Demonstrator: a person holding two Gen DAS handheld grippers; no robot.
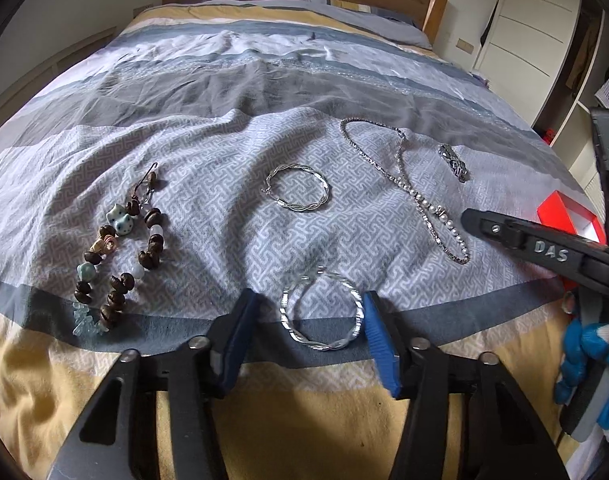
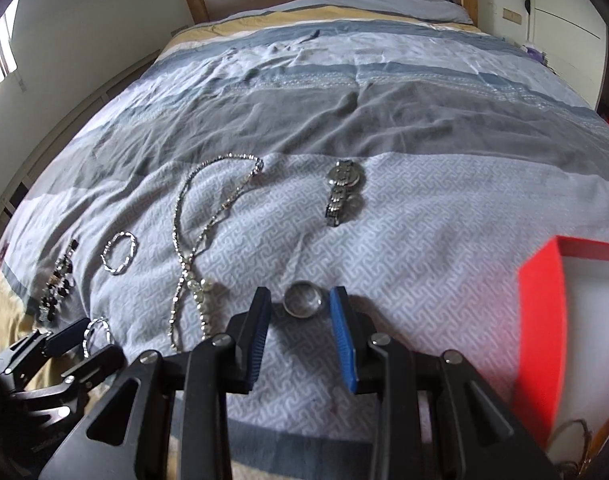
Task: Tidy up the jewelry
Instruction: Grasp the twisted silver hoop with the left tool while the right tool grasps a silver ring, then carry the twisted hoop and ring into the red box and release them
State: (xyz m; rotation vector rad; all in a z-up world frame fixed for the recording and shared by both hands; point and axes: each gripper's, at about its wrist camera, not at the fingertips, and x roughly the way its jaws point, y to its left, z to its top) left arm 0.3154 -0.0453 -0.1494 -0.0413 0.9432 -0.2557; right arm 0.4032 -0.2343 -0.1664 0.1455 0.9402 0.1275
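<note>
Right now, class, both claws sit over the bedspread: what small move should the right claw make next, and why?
Probably close the right claw on the silver ring: its open fingers already flank the ring, and the red box stands just to its right.

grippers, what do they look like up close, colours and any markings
Both grippers, left and right, have black linkage frames with silver screws and ribbed blue fingers. The right one, seen from the left wrist, has raised letters reading DAS. A blue and white glove shows beside it.
</note>
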